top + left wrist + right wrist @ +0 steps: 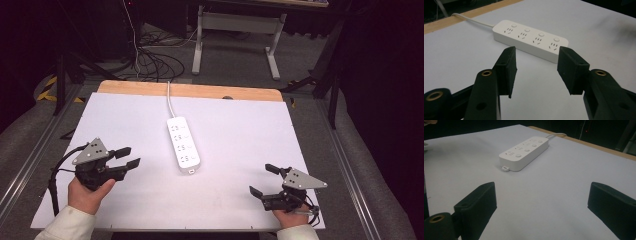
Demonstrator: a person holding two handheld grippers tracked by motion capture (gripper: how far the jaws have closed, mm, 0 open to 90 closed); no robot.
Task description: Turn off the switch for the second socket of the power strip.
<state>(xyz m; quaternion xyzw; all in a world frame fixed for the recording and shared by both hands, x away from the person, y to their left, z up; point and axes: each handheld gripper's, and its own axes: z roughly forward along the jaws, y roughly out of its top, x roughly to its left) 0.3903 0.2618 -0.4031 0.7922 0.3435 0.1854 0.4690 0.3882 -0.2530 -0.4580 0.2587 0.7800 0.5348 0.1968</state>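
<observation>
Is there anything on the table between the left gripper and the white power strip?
No. In the high view, only bare white table lies between the left gripper and the power strip.

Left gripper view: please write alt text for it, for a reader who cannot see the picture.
A white power strip with four sockets and four round buttons lies on a white table, just beyond the left gripper, whose two black jaws stand apart with nothing between them. The strip's white cable runs off toward the table's wooden far edge.
</observation>
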